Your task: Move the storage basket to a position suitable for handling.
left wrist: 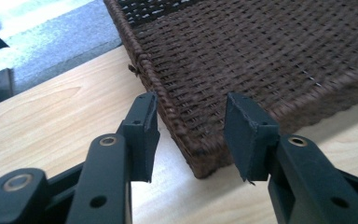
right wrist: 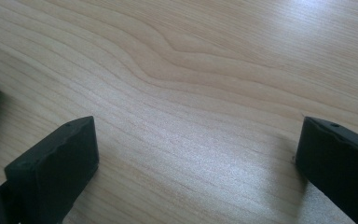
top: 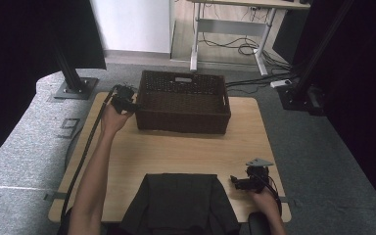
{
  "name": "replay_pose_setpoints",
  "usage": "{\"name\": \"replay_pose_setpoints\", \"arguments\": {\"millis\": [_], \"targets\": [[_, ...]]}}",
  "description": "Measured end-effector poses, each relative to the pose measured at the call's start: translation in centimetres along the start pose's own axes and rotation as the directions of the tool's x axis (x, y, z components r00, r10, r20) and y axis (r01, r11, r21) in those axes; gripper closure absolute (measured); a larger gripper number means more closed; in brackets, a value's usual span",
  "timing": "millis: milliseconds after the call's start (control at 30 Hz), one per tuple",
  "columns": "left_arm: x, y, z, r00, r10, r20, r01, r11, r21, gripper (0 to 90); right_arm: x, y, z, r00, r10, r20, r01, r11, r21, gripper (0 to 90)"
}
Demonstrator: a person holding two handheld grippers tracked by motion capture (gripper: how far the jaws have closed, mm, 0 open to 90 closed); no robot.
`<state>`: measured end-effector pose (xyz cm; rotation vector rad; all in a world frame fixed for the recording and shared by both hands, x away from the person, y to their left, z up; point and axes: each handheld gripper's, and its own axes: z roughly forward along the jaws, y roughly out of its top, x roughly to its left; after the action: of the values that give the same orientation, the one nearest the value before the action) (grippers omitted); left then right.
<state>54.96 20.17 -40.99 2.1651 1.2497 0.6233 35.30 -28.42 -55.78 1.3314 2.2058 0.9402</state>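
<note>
My left gripper (left wrist: pixel 191 135) gaped, empty, straddling the basket (top: pixel 183 100) corner; clamping might skid it. Right gripper (right wrist: pixel 196 163) sat wide, empty.

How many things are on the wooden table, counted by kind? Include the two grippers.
Woven basket: 1
Folded dark garment: 1
Grippers: 2, the left gripper at the basket's corner, the right gripper beside the garment
Total: 4
</note>
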Motion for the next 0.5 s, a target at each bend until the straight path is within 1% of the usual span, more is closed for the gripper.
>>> {"name": "replay_pose_setpoints", "arguments": {"millis": [33, 100, 133, 167, 233, 333, 367, 433, 467, 500], "targets": [[0.1, 0.0, 0.2, 0.9999, -0.011, -0.009, 0.011, 0.9999, -0.004, 56.0, 0.0, 0.0, 0.0, 1.0, 0.0, 0.0, 0.0, 1.0, 0.0, 0.0], [0.4, -0.1, 0.8, 0.9993, -0.037, -0.005, 0.037, 0.9993, -0.007, 57.0, 0.0, 0.0, 0.0, 1.0, 0.0, 0.0, 0.0, 1.0, 0.0, 0.0], [0.5, -0.1, 1.0, 0.9992, -0.041, -0.004, 0.041, 0.9992, -0.004, 57.0, 0.0, 0.0, 0.0, 1.0, 0.0, -0.001, 0.0, 1.0, 0.001, 0.0], [0.6, -0.2, 1.3, 0.999, -0.044, -0.014, 0.044, 0.999, 0.006, 57.0, 0.0, 0.0, 0.0, 1.0, 0.0, 0.0, 0.0, 1.0, 0.0, 0.0], [0.7, -0.3, 1.8, 0.9988, -0.047, -0.018, 0.047, 0.9988, 0.017, 56.9, 0.0, 0.0, 0.0, 1.0, 0.0, 0.0, 0.0, 1.0, 0.0, 0.0], [0.7, -0.4, 2.3, 0.9984, -0.044, -0.037, 0.045, 0.9985, 0.032, 57.7, 0.0, 0.0, 0.0, 1.0, 0.0, 0.0, 0.0, 1.0, 0.0, 0.0], [0.7, -0.4, 2.4, 0.9984, -0.045, -0.035, 0.046, 0.9985, 0.03, 58.1, 0.0, 0.0, 0.0, 1.0, 0.0, 0.0, 0.0, 1.0, 0.0, 0.0], [0.6, -0.4, 2.6, 0.9985, -0.046, -0.031, 0.047, 0.9985, 0.028, 61.3, 0.0, 0.0, 0.0, 1.0, 0.0, 0.0, 0.0, 1.0, 0.0, 0.0], [0.5, -0.5, 2.7, 0.999, -0.039, -0.022, 0.04, 0.9988, 0.028, 64.9, 0.0, 0.0, 0.0, 1.0, 0.0, 0.0, 0.0, 1.0, 0.0, 0.0], [0.4, -0.5, 2.7, 0.9991, -0.036, -0.025, 0.036, 0.999, 0.027, 68.6, 0.0, 0.0, 0.0, 1.0, 0.0, 0.0, 0.0, 1.0, 0.0, 0.0]]}}
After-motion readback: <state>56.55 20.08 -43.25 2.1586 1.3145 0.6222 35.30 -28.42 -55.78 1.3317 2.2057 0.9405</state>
